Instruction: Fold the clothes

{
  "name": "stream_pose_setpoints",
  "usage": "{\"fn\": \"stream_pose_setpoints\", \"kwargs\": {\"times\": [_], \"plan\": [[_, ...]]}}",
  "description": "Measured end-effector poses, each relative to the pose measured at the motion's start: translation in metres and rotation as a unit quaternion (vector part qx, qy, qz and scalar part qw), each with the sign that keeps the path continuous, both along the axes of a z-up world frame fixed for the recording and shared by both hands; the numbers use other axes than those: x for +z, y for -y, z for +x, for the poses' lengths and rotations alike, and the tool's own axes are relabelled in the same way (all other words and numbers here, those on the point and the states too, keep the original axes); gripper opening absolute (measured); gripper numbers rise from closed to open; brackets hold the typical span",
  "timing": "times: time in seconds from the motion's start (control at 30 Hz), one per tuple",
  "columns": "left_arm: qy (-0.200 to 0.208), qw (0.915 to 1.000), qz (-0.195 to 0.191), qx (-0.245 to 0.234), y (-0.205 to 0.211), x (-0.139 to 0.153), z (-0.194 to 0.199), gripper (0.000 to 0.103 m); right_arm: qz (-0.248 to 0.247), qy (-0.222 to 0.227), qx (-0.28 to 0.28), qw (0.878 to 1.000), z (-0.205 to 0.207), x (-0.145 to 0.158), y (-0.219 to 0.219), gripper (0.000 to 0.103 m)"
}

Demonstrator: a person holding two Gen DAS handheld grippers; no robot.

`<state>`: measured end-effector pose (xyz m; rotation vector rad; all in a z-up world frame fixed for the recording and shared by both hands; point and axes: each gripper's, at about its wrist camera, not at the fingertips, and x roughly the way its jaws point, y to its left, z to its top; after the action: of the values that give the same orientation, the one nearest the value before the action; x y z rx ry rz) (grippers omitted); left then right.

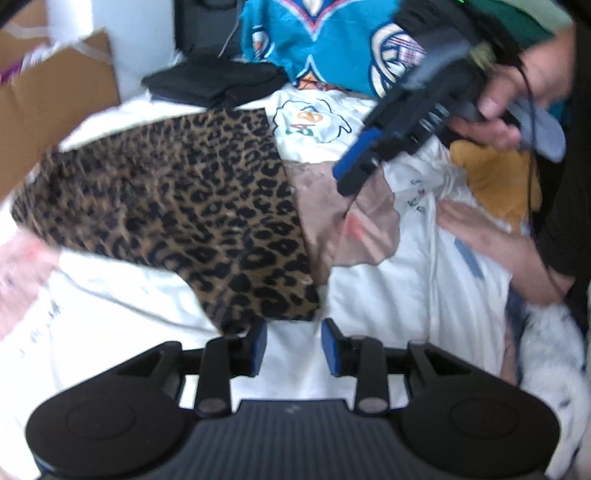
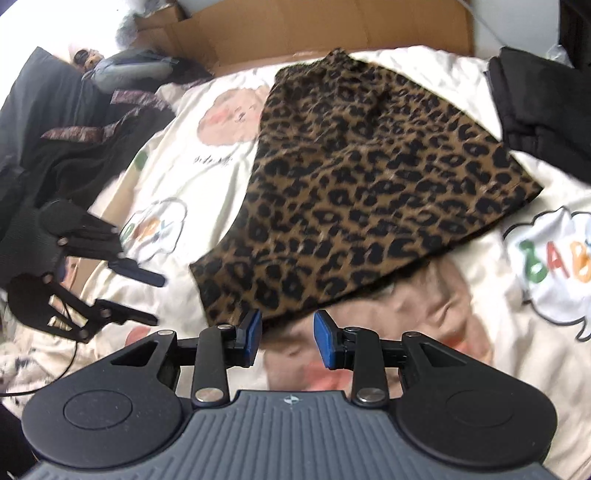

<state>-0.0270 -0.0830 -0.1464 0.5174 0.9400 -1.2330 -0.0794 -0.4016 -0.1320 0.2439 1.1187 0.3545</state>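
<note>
A leopard-print garment (image 1: 192,206) (image 2: 369,184) lies flat on a white bedspread (image 1: 369,295) (image 2: 461,332) printed with cartoons. My left gripper (image 1: 293,343) is open just short of the garment's near corner, its left pad beside the hem and only bedspread showing between the pads. It also shows open at the left of the right wrist view (image 2: 142,295). My right gripper (image 2: 288,339) is open at another edge of the garment, empty. In the left wrist view the right gripper (image 1: 347,177) hovers over the bedspread right of the garment, held by a hand (image 1: 491,122).
Folded black clothes (image 1: 218,81) (image 2: 535,110) lie beyond the garment. A teal jersey (image 1: 325,44) and a yellow cloth (image 1: 495,181) sit farther off. Cardboard (image 1: 48,110) (image 2: 332,26) borders the bed. A dark clothes pile (image 2: 55,129) lies to the side. A forearm (image 1: 491,240) rests on the bedspread.
</note>
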Motion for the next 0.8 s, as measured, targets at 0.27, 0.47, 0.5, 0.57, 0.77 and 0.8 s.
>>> {"fn": "stream_pose_setpoints", "kwargs": {"times": [0.27,0.47,0.5,0.57,0.77,0.8], "plan": [[-0.093,0.9901,-0.036,0.099,0.006,-0.033,0.012,0.039,0.011,-0.017,0.015,1.000,-0.004,-0.028,-0.008,0.038],[-0.077,0.9894,-0.065,0.104,0.015,-0.028,0.013,0.049,0.013,-0.023,0.014,1.000,-0.004,-0.038,-0.010,0.038],[-0.073,0.9895,-0.070,0.104,0.017,-0.027,0.014,0.052,0.015,-0.025,0.015,0.999,-0.004,-0.038,-0.011,0.038],[-0.063,0.9895,-0.078,0.104,0.020,-0.025,0.014,0.052,0.019,-0.027,0.015,0.999,-0.005,-0.040,-0.012,0.038],[-0.026,0.9910,-0.091,0.095,0.029,-0.020,0.015,0.052,0.036,-0.023,0.018,0.999,-0.003,-0.042,-0.021,0.038],[-0.017,0.9916,-0.090,0.092,0.031,-0.019,0.015,0.052,0.039,-0.019,0.019,0.999,-0.002,-0.042,-0.023,0.038]]}}
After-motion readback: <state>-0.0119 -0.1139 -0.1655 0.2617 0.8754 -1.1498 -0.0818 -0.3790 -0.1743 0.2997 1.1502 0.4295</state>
